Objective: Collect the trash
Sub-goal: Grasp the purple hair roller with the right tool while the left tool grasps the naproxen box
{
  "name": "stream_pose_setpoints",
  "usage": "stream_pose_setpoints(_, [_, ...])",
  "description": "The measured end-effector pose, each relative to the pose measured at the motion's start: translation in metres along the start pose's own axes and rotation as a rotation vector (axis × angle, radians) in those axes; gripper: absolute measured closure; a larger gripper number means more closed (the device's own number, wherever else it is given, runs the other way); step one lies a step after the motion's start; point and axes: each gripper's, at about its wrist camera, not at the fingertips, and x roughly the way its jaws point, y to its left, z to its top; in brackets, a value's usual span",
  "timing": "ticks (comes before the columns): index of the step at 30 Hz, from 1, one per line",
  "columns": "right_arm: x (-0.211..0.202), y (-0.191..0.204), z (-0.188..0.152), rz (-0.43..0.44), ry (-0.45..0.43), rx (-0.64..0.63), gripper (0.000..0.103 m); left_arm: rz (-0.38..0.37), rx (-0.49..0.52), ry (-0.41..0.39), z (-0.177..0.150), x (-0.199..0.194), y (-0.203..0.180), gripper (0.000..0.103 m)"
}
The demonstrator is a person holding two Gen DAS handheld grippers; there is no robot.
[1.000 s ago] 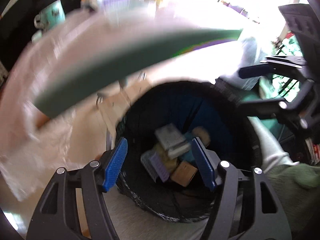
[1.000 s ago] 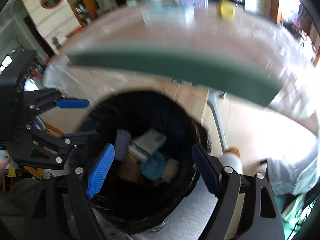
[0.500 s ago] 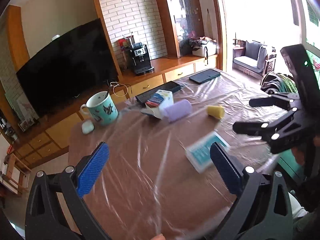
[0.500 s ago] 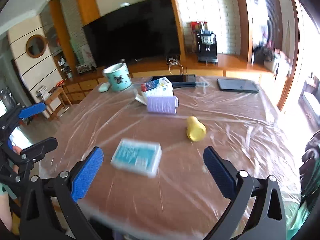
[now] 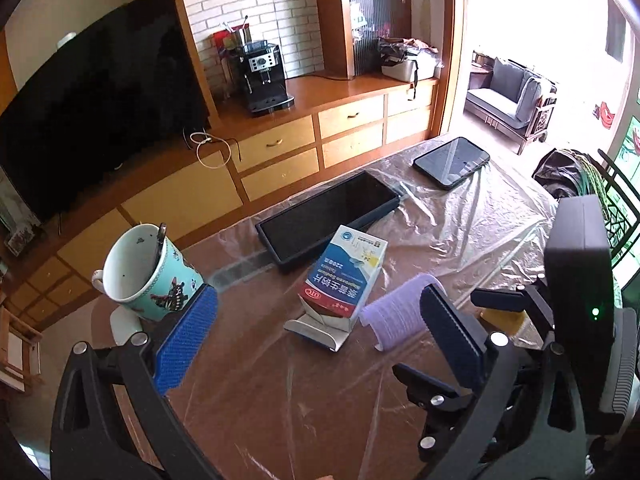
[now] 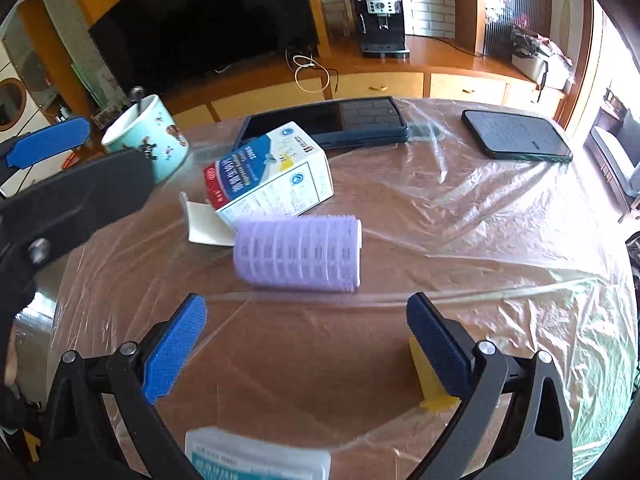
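Both grippers, left gripper point(image 5: 316, 338) and right gripper point(image 6: 306, 338), hover with jaws apart and empty. The purple hair roller point(image 6: 298, 254) looks light, springy and prone to rolling; pinch it across its middle.

The left gripper point(image 5: 318, 346) is held above the bench, jaws spread wide, nothing between its blue pads point(image 5: 187, 339). The right gripper point(image 6: 306, 346) is likewise held over the bench, jaws wide apart and empty. Both point forward, side by side, the right gripper's black frame visible at the left view's right edge.
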Motion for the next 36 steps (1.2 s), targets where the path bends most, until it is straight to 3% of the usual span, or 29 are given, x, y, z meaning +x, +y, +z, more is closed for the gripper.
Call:
stream_pose_setpoints(8, [0.023,-0.001,0.02,-0.001,0.025,0.037,0.011,-0.077,-0.093,0.034,0.012,0.027,0.022,0.002])
stream_pose_setpoints(11, [0.023,-0.002,0.024,-0.053,0.027,-0.012,0.022,-0.104,-0.104,0.039,0.014,0.032,0.025,0.002])
stream_pose_setpoints(16, [0.019,-0.022,0.021,-0.136,0.005,-0.038,0.025,-0.125,-0.073,0.042,0.014,0.041,0.02,0.002])
stream_pose_setpoints(23, [0.013,-0.036,0.025,-0.087,0.01,-0.074,0.025,-0.11,0.047,0.07,0.012,0.056,-0.009,0.002])
stream_pose_setpoints(27, [0.016,-0.036,0.027,-0.08,0.019,-0.133,0.028,-0.107,0.056,0.092,0.01,0.067,-0.012,0.003])
stream_pose_setpoints(31, [0.016,-0.031,0.025,-0.077,0.015,-0.169,0.044,-0.139,0.035,0.127,0.007,0.077,-0.01,0.023])
stream_pose_setpoints(36, [0.01,-0.036,0.022,-0.029,0.002,-0.144,0.049,-0.124,0.055,0.147,-0.001,0.085,-0.014,0.047])
